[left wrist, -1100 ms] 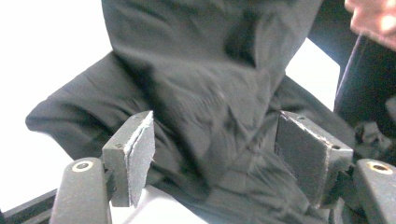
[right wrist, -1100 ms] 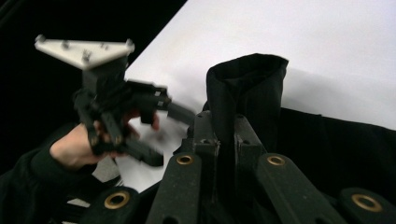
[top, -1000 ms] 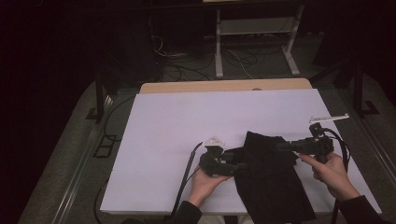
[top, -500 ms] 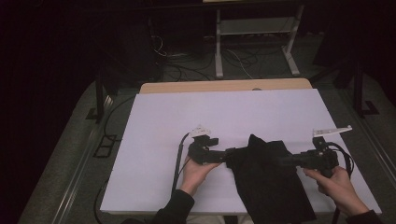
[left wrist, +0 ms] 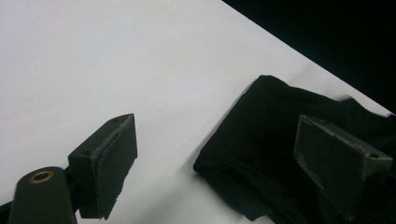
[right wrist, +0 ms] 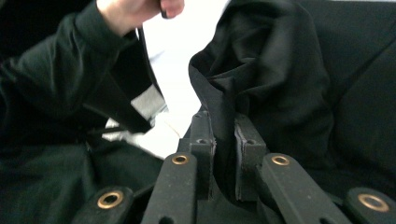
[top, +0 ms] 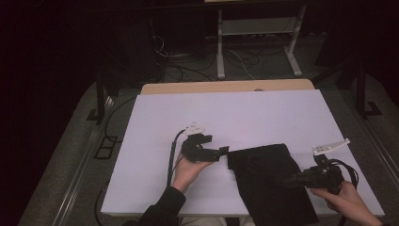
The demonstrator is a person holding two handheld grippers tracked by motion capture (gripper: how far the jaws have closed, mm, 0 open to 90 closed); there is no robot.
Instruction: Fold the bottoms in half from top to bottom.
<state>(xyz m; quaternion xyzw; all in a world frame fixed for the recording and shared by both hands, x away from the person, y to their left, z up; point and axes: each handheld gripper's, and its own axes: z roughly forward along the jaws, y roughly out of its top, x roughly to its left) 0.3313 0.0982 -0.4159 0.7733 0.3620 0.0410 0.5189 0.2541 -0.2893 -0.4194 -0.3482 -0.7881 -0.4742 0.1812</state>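
The black cloth is cut off at the high view's bottom edge; beside it, the right tongs' tips are lost against it.

On the counter a folded cloth lies toward the near right corner, its near end reaching the counter's near edge. The left claw sits just left of the cloth's far left corner, about midway along the near half of the counter. The right claw lies over the cloth's right side, near the counter's right edge.
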